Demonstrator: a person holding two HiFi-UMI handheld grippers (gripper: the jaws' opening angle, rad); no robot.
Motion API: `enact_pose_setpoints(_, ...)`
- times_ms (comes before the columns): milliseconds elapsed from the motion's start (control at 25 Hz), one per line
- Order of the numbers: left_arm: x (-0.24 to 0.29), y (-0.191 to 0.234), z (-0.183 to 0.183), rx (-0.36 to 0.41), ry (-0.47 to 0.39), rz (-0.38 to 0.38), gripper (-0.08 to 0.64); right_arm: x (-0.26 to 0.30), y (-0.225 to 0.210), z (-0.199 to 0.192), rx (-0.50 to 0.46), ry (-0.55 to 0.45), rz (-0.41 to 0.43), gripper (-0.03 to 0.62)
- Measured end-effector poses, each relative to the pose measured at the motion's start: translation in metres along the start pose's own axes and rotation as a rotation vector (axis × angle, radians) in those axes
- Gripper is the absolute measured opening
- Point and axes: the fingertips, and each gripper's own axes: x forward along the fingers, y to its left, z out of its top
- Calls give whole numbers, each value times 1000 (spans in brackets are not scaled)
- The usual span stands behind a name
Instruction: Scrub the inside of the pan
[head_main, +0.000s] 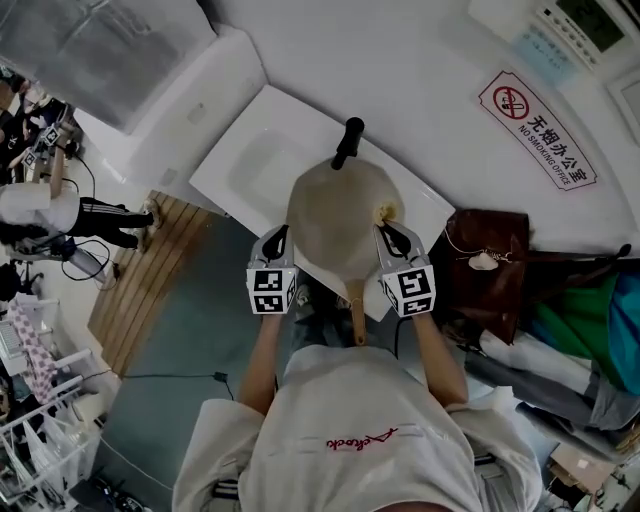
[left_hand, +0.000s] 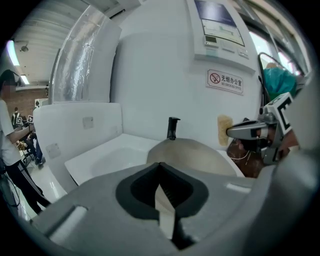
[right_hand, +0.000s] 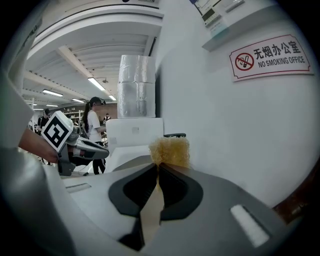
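1. The pan (head_main: 335, 225) is a round tan one. It is over the white sink (head_main: 250, 165), and the person holds it out in front of the body.
2. Its wooden handle (head_main: 357, 315) points back toward the person and passes over the near edge of the sink.
3. The left claw (head_main: 284, 232) is at the left rim of the pan. Its jaws are closed tight, and in the left gripper view the pan surface begins right at the tips, so the claw pinches the rim.
4. The right claw (head_main: 383, 229) is at the right rim of the pan, opposite the left one. It is closed on a yellow scrub sponge (head_main: 388, 212), which sticks out past the tips.
5. From the head view I cannot tell if the sponge touches the pan or only is just above the rim.
6. A black faucet (head_main: 348, 143) stands just behind the far rim of the pan.
7. To the right of the pan, near the right claw, there is a brown bag (head_main: 495, 275).
8. Further behind the pan and to the right, a no-smoking sign (head_main: 537, 130) is on the white wall.
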Motion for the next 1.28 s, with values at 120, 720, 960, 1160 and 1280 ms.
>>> enact_pose_setpoints(120, 6, 8, -8, -5, 21, -17, 0, 12, 5, -5, -3, 25, -2, 23)
enact_pose_setpoints(720, 36, 28, -52, -62, 104, -43, 2, 66, 20, -42, -73, 171, 44, 23)
enact_pose_setpoints(960, 41, 35, -54, -90, 101, -38, 2, 89, 23, -56, -120, 233, 78, 23)
enact_pose_setpoints(1160, 44, 36, -55, -117, 94, -44, 28, 106, 26, -65, -188, 294, 105, 23)
enact_pose_setpoints(1280, 43, 37, -55, -137, 91, -57, 71, 114, 29, -65, -244, 314, 122, 23)
